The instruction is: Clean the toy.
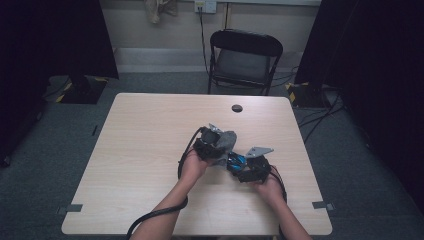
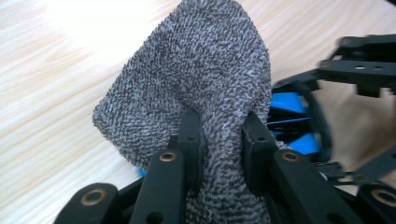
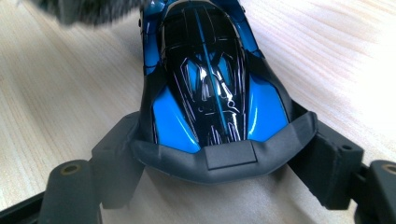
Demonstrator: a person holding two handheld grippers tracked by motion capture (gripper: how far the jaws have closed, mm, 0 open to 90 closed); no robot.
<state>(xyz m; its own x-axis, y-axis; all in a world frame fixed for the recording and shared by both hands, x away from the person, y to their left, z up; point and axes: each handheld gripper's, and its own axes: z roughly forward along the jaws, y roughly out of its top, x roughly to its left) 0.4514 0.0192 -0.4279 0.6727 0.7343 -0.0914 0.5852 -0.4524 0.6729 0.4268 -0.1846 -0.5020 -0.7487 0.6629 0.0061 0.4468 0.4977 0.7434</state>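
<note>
Two grippers work close together right of centre on the table (image 1: 150,130), a pale wood-grain top with a dark round grommet (image 1: 237,108) near its far edge. We read the left gripper (image 2: 219,135) as clamped on a grey terry cloth (image 2: 196,84): the fabric is bunched between the two black jaws and fans out above them, held over the wood. In the high view the same cloth (image 1: 227,142) sits at the tip of the left gripper (image 1: 212,145), right next to the blue toy car (image 1: 236,161). Right gripper (image 3: 219,163) grips the car (image 3: 210,84) by its dark grey rear end, jaws set wide and pressing either flank; the car's nose points away from the camera, with a blurred edge of cloth at its front. In the high view the right gripper (image 1: 247,167) lies low over the table. Room around us is dim: grey carpet, dark curtains on both sides, a black folding chair (image 1: 244,60) behind the table, a wall socket (image 1: 205,6) with a cable hanging down, more cables on the floor at right. We see tape marks (image 1: 70,208) on the near table corners
</note>
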